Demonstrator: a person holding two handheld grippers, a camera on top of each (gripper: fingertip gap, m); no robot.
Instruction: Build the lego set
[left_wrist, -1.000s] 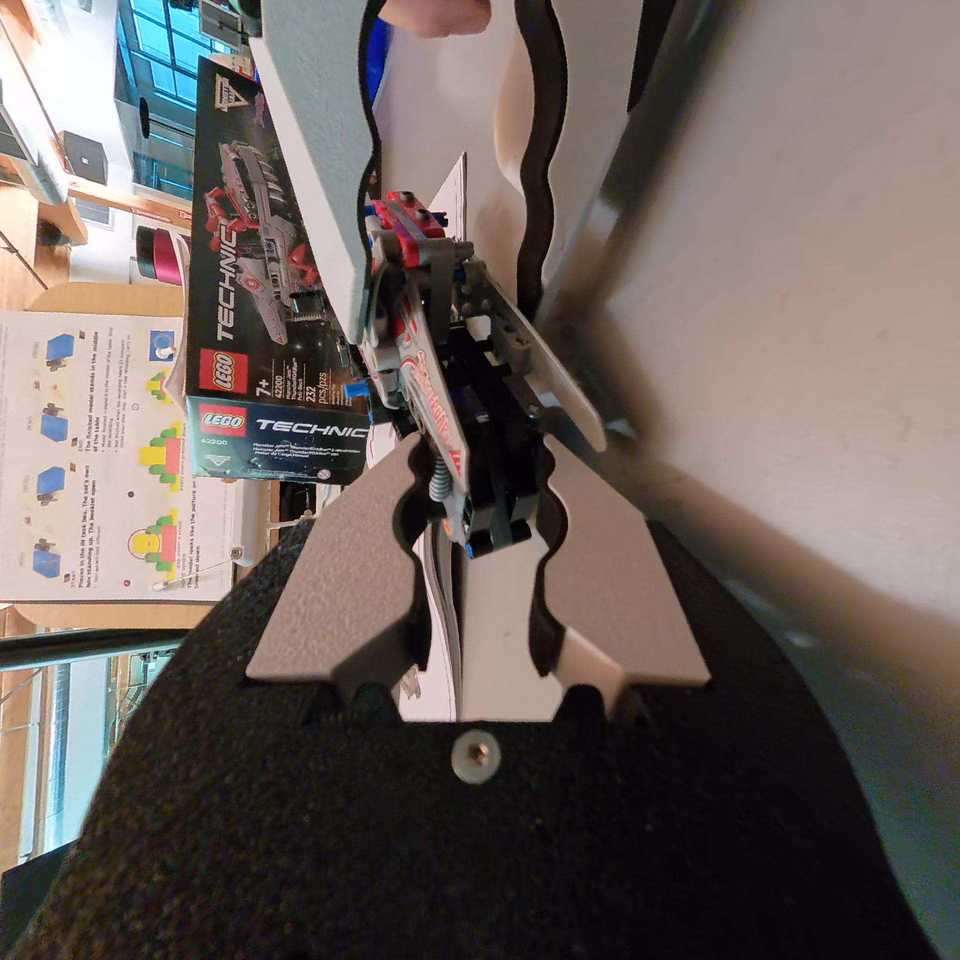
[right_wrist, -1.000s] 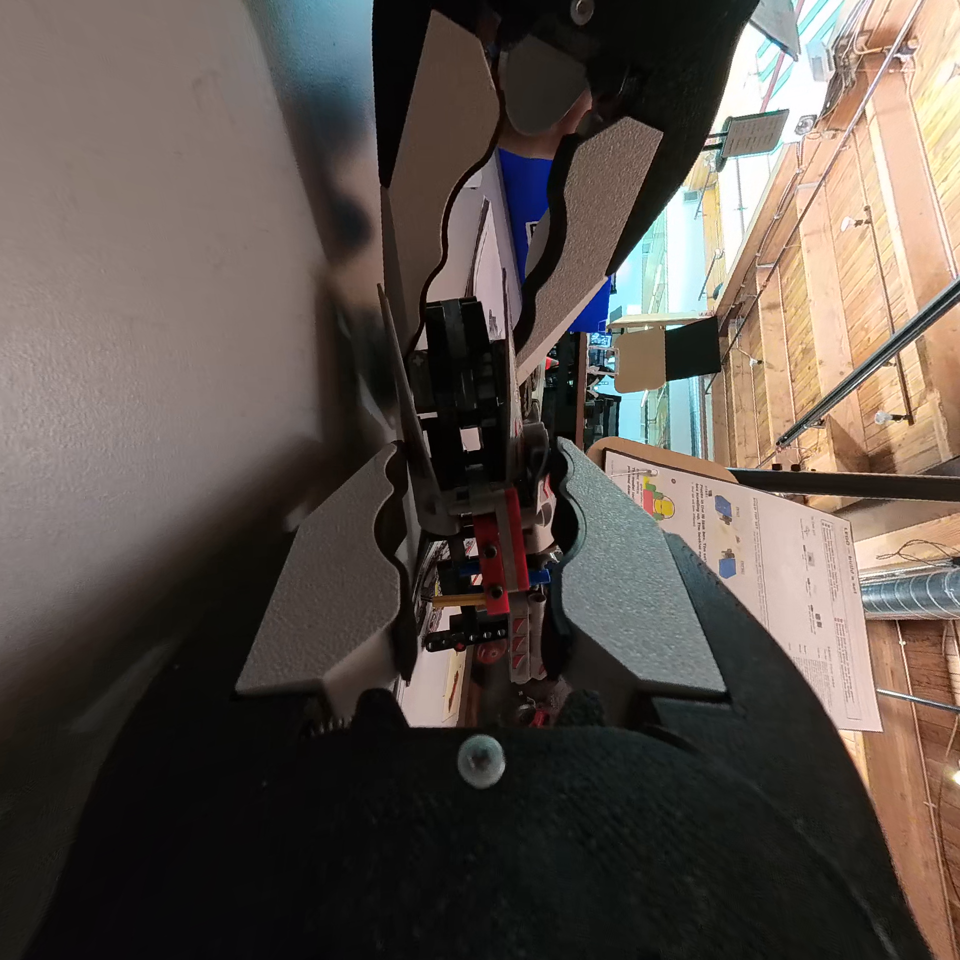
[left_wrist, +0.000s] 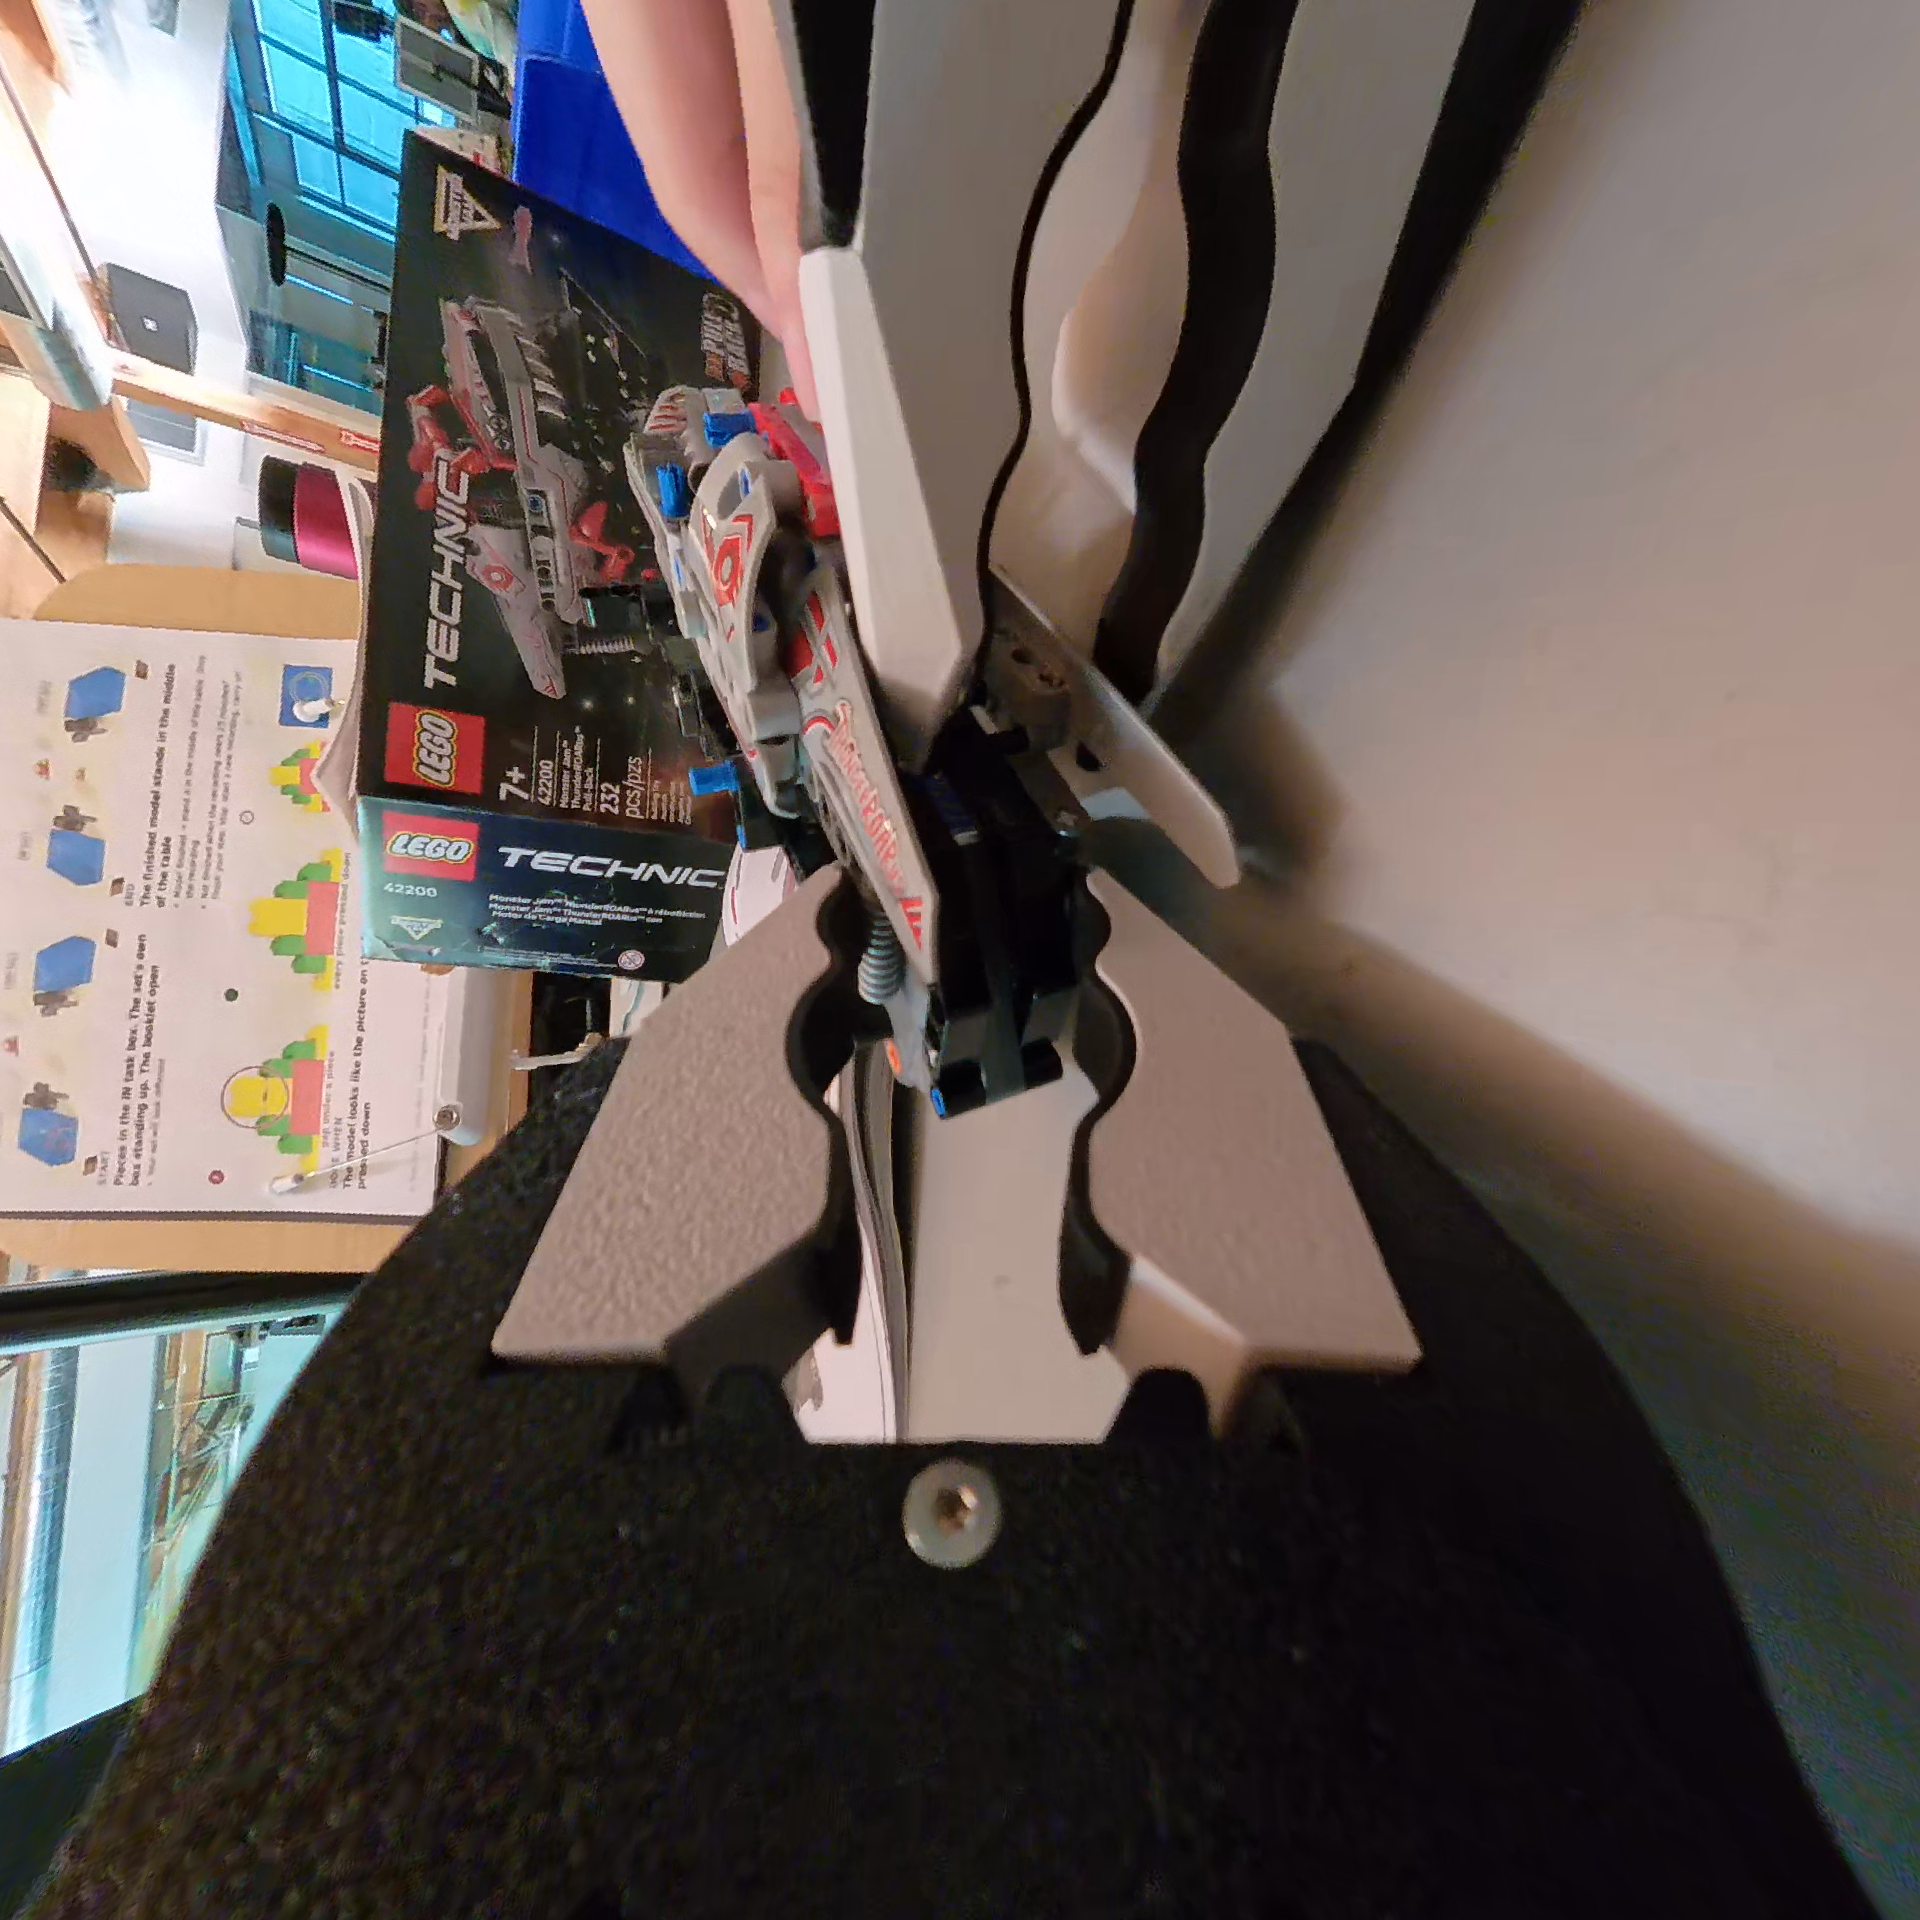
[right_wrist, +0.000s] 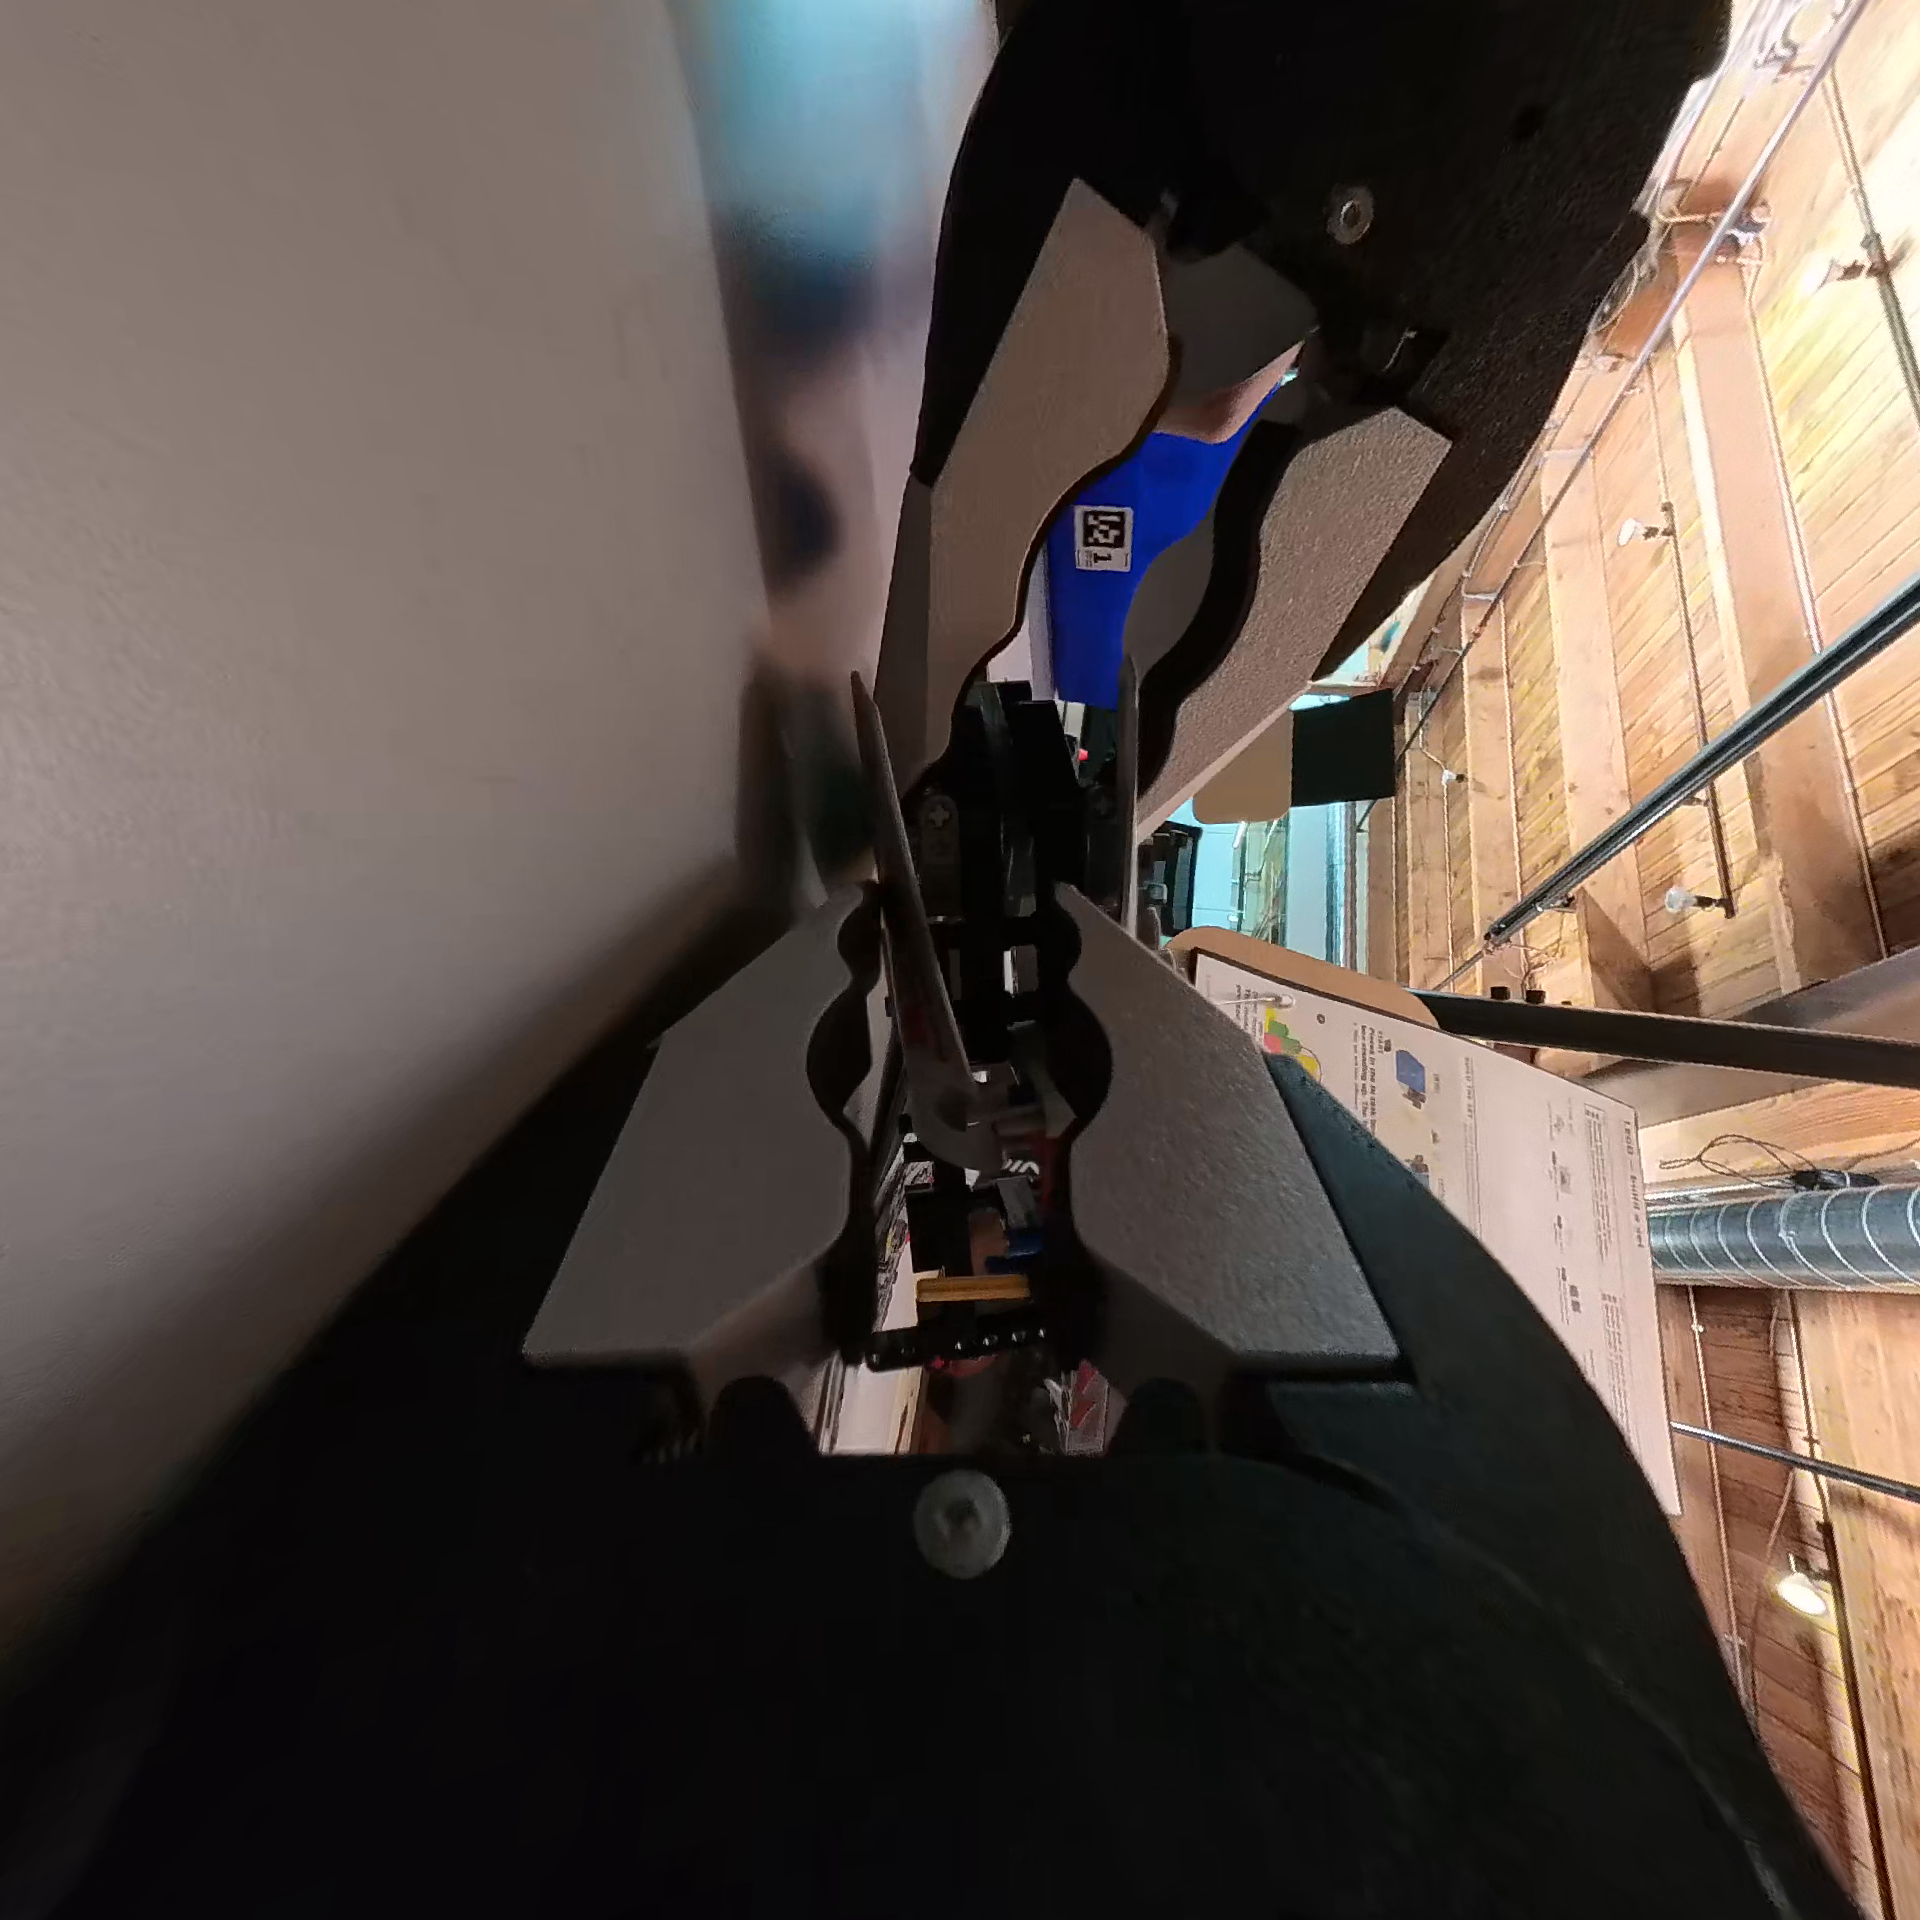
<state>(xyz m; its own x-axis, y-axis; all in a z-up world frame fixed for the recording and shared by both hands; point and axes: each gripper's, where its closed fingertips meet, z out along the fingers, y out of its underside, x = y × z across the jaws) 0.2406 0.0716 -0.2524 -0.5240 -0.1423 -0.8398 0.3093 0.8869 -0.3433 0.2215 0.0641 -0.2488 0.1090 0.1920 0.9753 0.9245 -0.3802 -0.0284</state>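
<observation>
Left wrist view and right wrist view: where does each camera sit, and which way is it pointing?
Left wrist view: on the left hand-held gripper, looking along its fingers at the lego model; the set's box is behind, a person's hand above.
Right wrist view: on the right hand-held gripper, looking at the model from its other end.
Shared: the model, both grippers, an instruction sheet.

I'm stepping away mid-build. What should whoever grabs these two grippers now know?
Left gripper: shut on the model's black end.
Right gripper: shut on its other end, opposite the left.
The model is held between both, off the table.
The box stands behind it, with an instruction sheet beyond.
Done: body largely assembled, side panels on.
Left: cannot tell which parts remain; no loose pieces in view.
</observation>
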